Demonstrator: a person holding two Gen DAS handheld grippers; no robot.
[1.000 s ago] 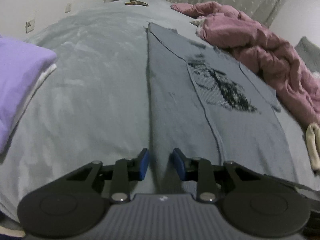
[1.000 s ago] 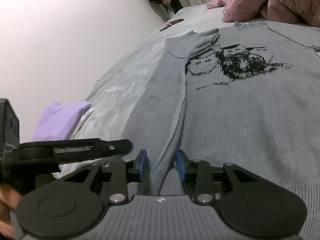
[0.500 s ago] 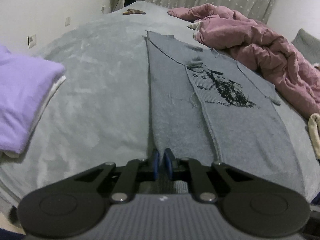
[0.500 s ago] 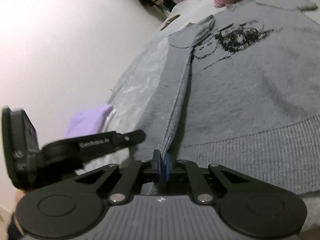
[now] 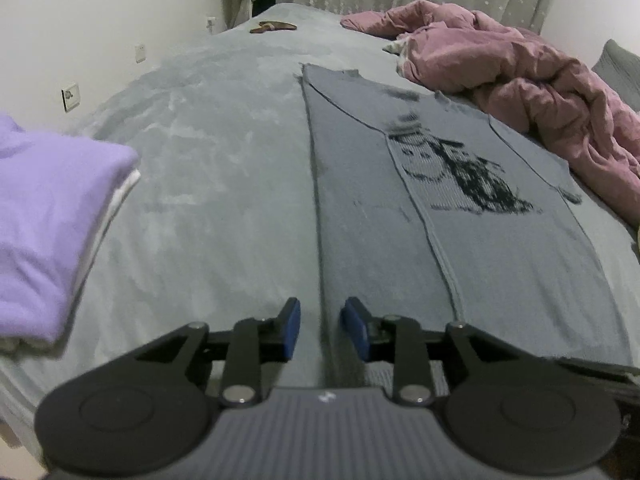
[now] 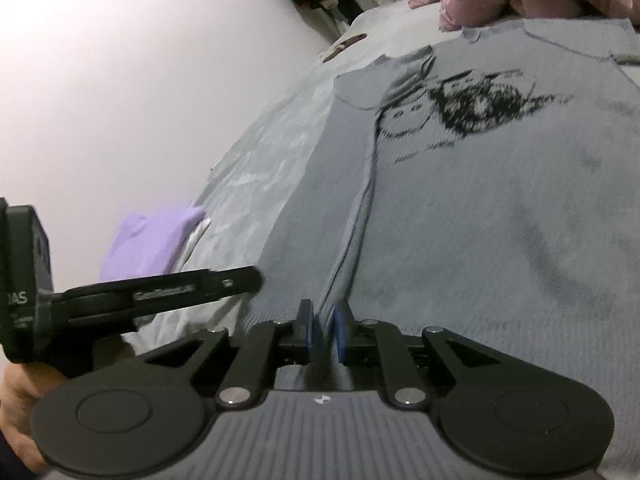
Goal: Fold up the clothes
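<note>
sweater (image 5: 460, 248): grey ribbed knit, matt | bedspread (image 5: 208, 184): plush, brushed | quilt (image 5: 532, 92): pink crinkled cloth | gripper bodies: matt black plastic

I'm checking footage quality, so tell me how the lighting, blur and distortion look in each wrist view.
Left wrist view: dim, cool light; fisheye bends the bed and darkens the corners; the grey sweater is fairly sharp, while the purple folded pile at the edge is soft. Right wrist view: the white wall is washed out, the sweater's print is smeared by motion blur.
</note>
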